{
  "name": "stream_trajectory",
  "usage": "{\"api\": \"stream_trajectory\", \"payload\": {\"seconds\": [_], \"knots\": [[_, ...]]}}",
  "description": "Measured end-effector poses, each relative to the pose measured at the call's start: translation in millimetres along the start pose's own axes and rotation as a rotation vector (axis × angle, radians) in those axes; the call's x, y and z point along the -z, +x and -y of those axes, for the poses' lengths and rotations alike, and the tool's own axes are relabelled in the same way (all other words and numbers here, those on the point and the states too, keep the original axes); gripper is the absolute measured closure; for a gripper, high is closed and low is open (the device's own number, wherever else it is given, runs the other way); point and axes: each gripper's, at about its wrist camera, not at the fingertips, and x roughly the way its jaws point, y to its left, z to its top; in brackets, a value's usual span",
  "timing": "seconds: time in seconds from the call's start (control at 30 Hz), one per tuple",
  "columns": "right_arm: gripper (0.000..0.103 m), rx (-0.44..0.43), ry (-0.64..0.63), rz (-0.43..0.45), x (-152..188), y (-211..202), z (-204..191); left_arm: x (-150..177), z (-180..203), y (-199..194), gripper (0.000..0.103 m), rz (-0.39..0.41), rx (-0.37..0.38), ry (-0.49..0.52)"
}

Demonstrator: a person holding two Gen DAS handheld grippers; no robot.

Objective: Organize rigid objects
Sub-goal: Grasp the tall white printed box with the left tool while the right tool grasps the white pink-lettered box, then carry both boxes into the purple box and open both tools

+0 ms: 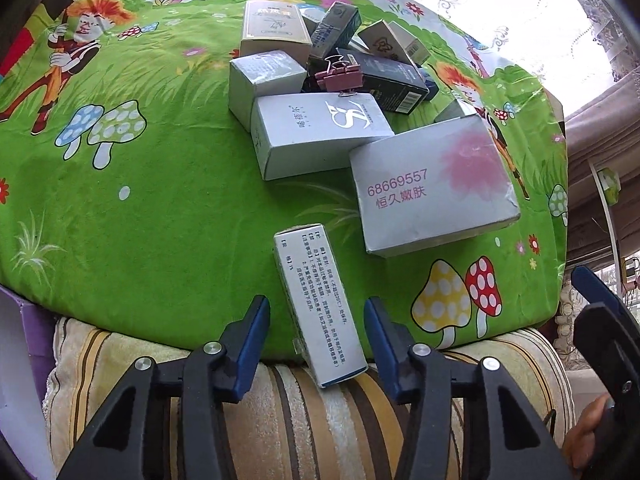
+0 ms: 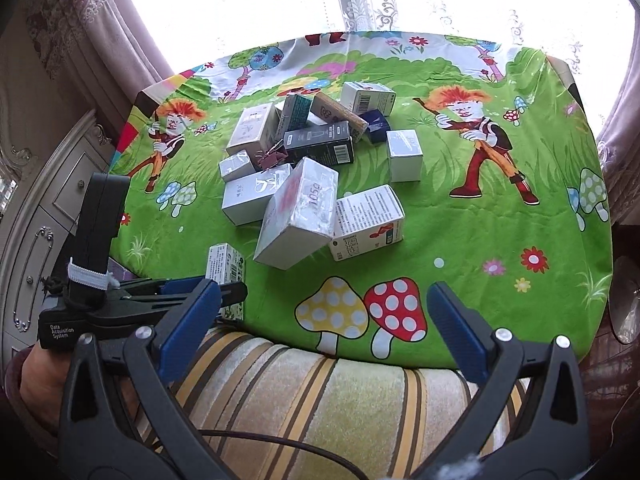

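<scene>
- The worktop (image 2: 500,240) wears a green cartoon cloth printed with mushrooms and orange-haired figures.
- A heap of small boxes (image 2: 304,140) lies on it, a pink binder clip (image 1: 338,76) among them.
- A big grey box (image 1: 434,188) with a pink flower leans at the heap's near side.
- Nearer than the big grey box, a narrow white box (image 1: 320,308) overhangs the worktop's near edge.
- A white carton (image 2: 405,155) stands just right of the heap.

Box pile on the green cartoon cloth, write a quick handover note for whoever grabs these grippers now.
Left gripper: open, jaws either side of the narrow white medicine box overhanging the near table edge; not closed on it.
Right gripper: open, empty, at the near edge by the mushroom print.
Done: nothing looks sorted yet.
Left: the jumbled pile, including the pink-flower box, black box and binder clip.
</scene>
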Motion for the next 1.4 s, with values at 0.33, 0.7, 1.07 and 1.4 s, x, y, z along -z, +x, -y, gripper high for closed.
{"api": "stream_trajectory", "payload": {"seconds": [0.33, 0.7, 1.07, 1.4], "knots": [[0.002, -0.091, 0.066, -0.005, -42, 41, 1, 1, -3, 3, 0.071, 0.006, 0.027, -0.015], [0.056, -0.098, 0.033, -0.080, -45, 66, -8, 8, -9, -4, 0.076, 0.027, 0.051, -0.033], [0.065, -0.125, 0.028, -0.024, -37, 40, -17, 20, -18, -33, 0.076, 0.106, 0.056, -0.048], [0.066, -0.175, 0.021, 0.022, -29, 4, -35, 40, -39, -74, 0.076, 0.188, 0.062, -0.102]]}}
